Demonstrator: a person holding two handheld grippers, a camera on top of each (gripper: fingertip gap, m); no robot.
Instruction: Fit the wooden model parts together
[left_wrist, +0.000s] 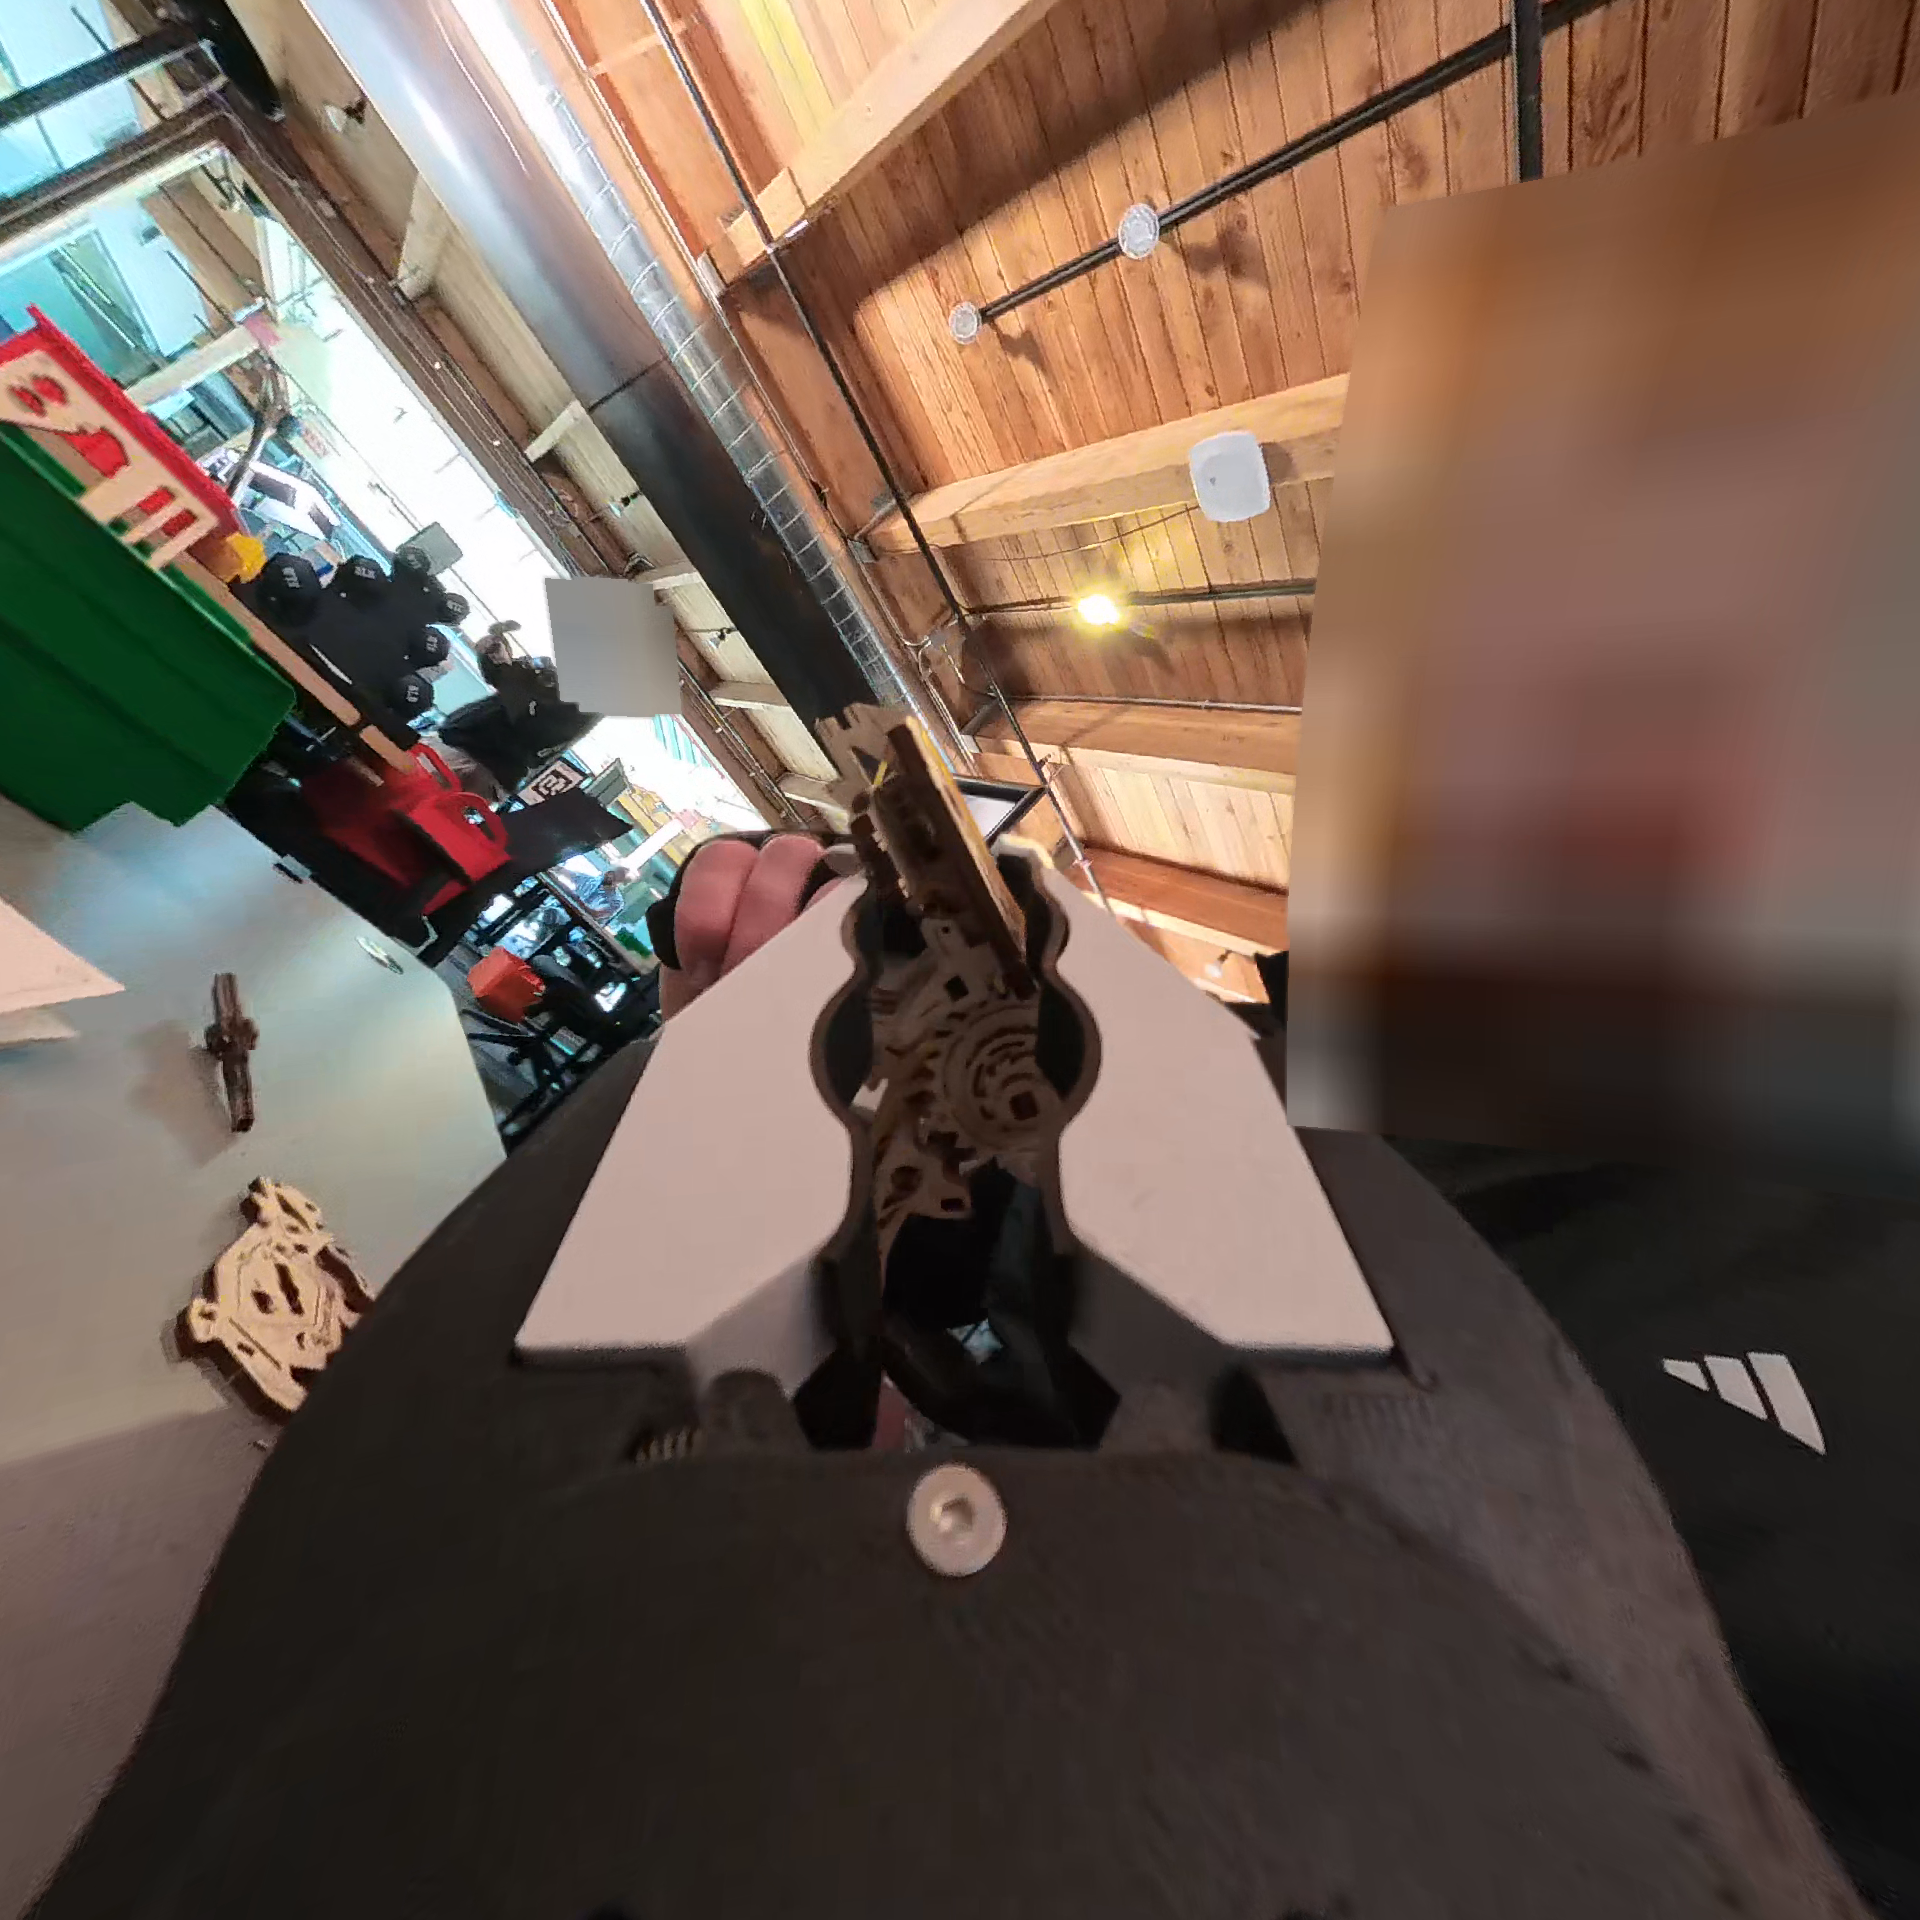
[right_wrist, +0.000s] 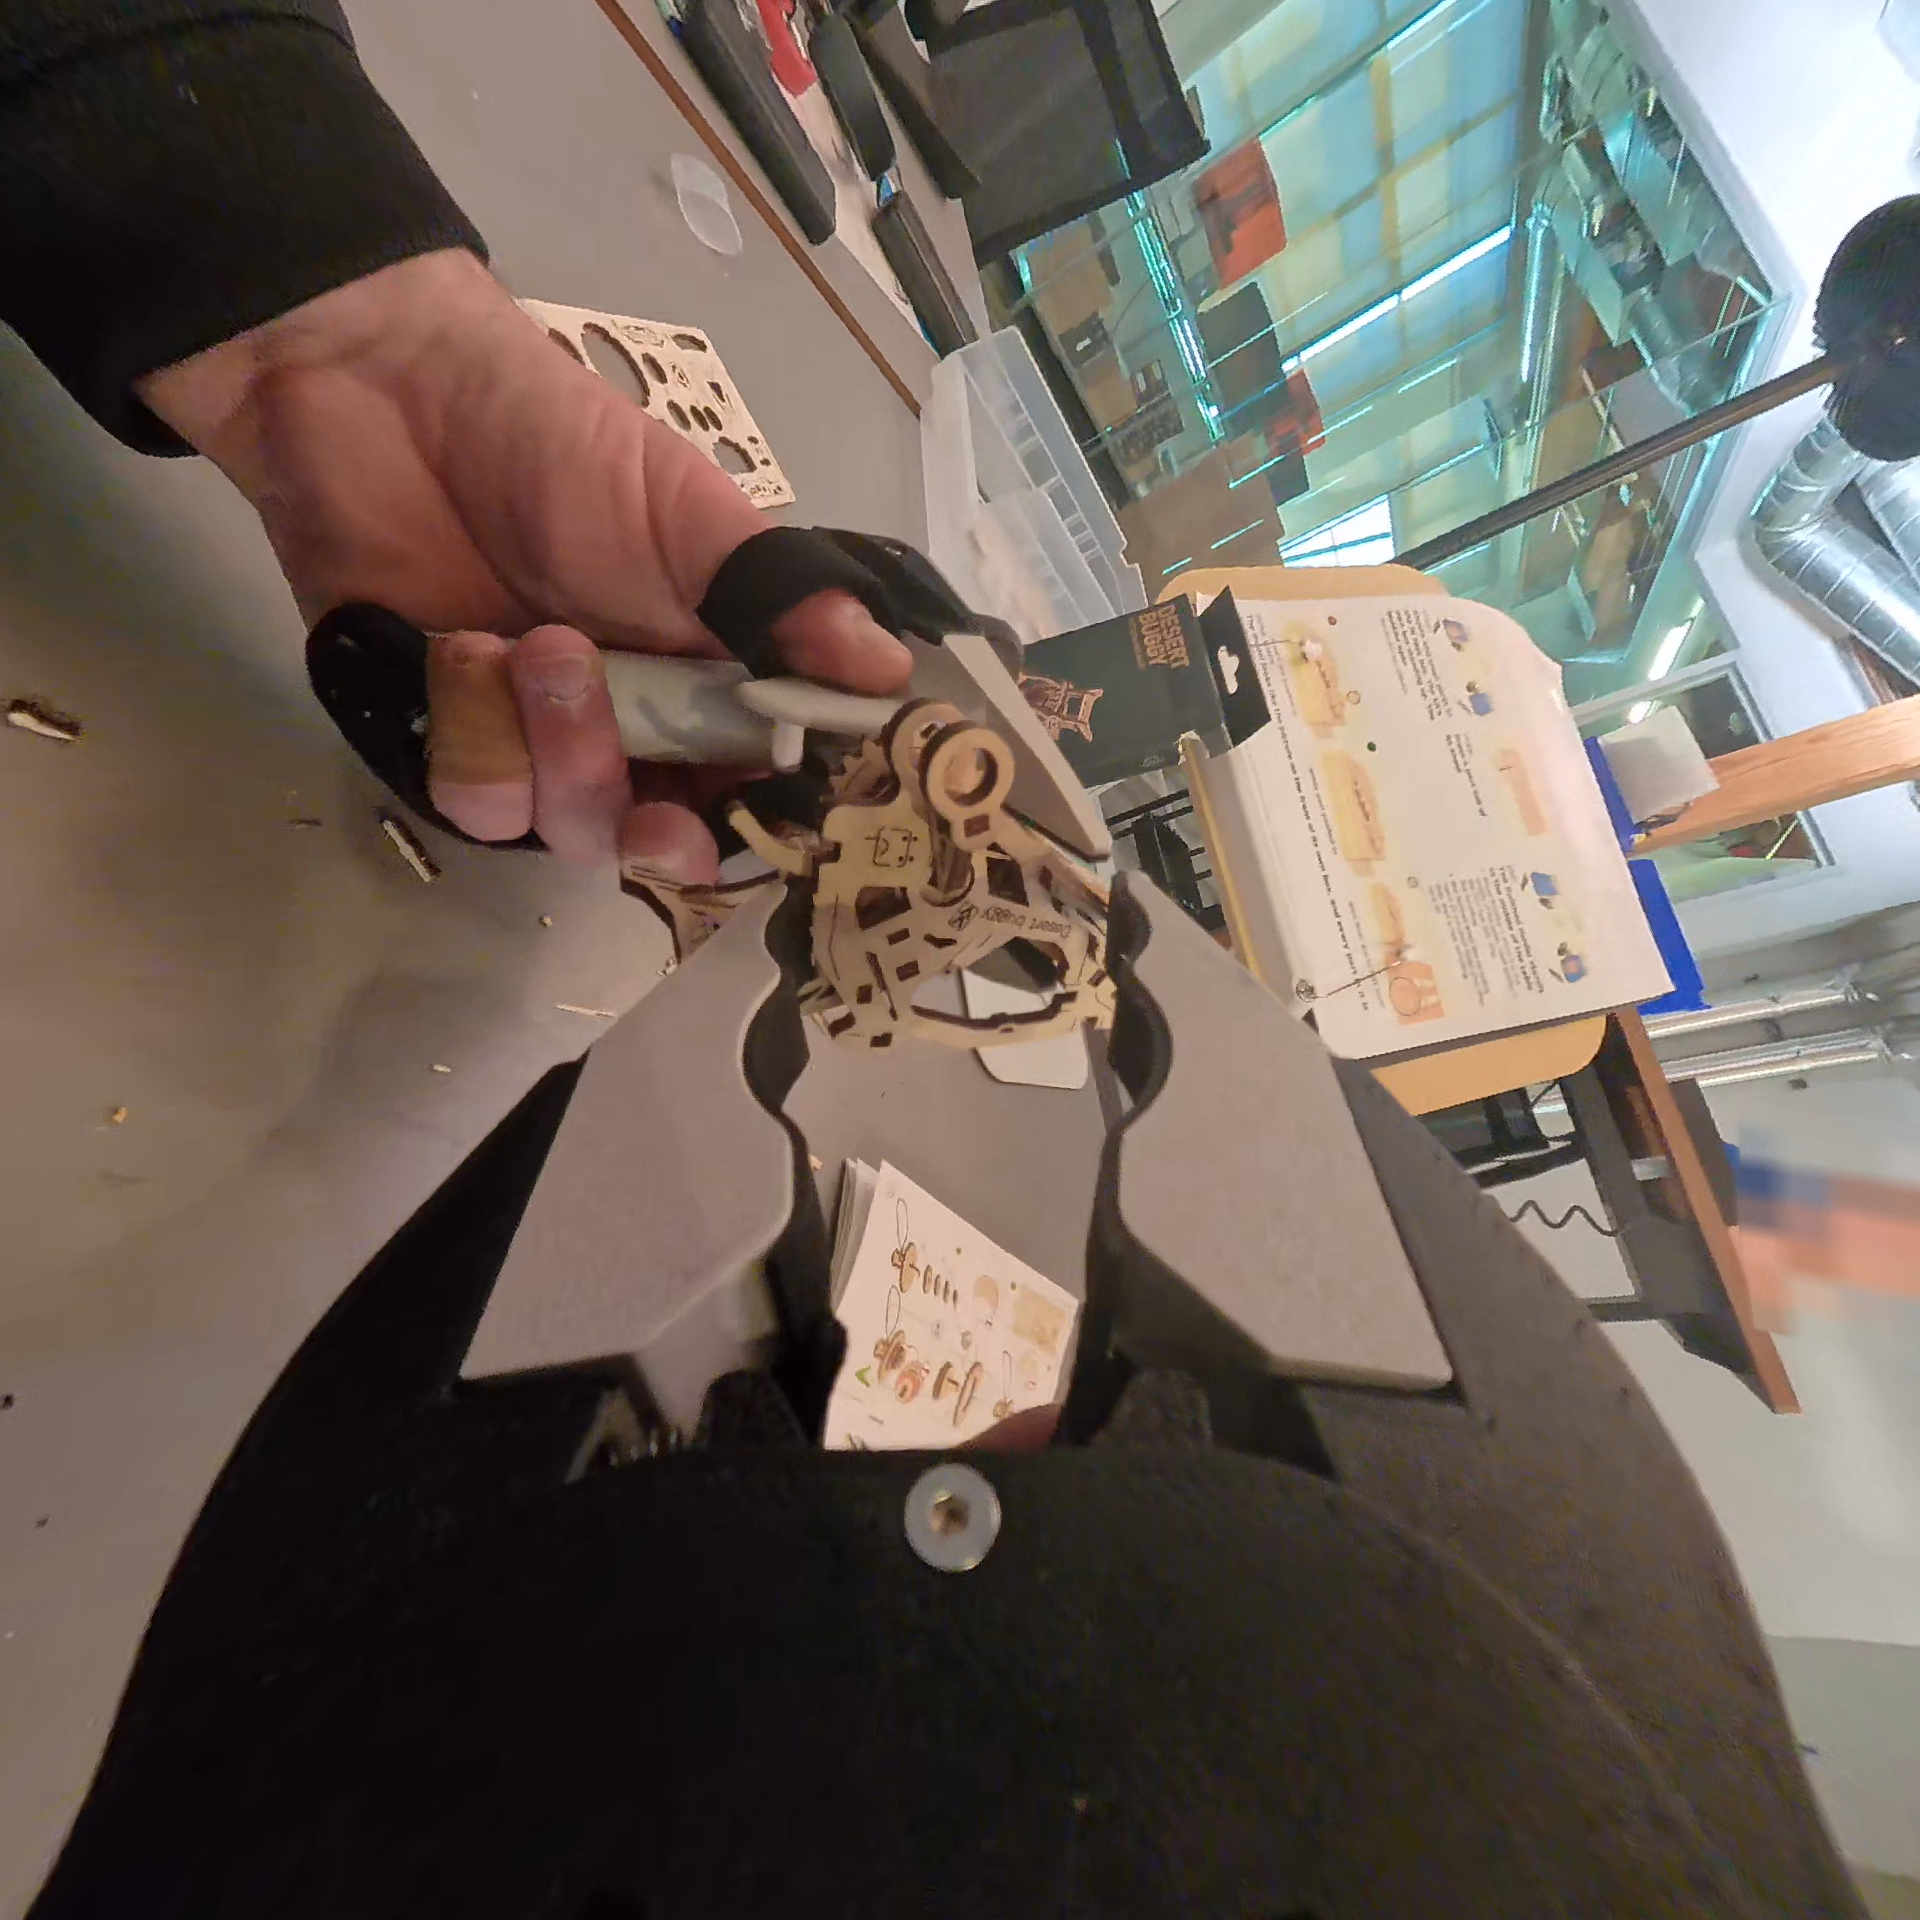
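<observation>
Left gripper: grey fingers pinch the wooden model, a laser-cut plywood assembly with dark burnt edges, gear-like cutouts and thin flat plates. Its lower half is lost in shadow between the fingers; the top end pokes past the fingertips, blurred.

Right wrist view: the same wooden model sits raised above the worktop, a round ring-shaped piece at its top. Right gripper: fingers pressed against the model's flanks on both sides, wavy inner pads bare lower down. The model's far side is hidden by the left gripper's grey finger.

A hand in a black sleeve works the left gripper; its fingertips are partly covered by black straps.

On the matte grey worktop: a punched-out plywood sheet, half hidden behind the hand; wood slivers; an instruction booklet, seen only through the gap between the right gripper's fingers. In the left wrist view, a loose pale cut-out part and a dark rod-like piece, hard to make out.
</observation>
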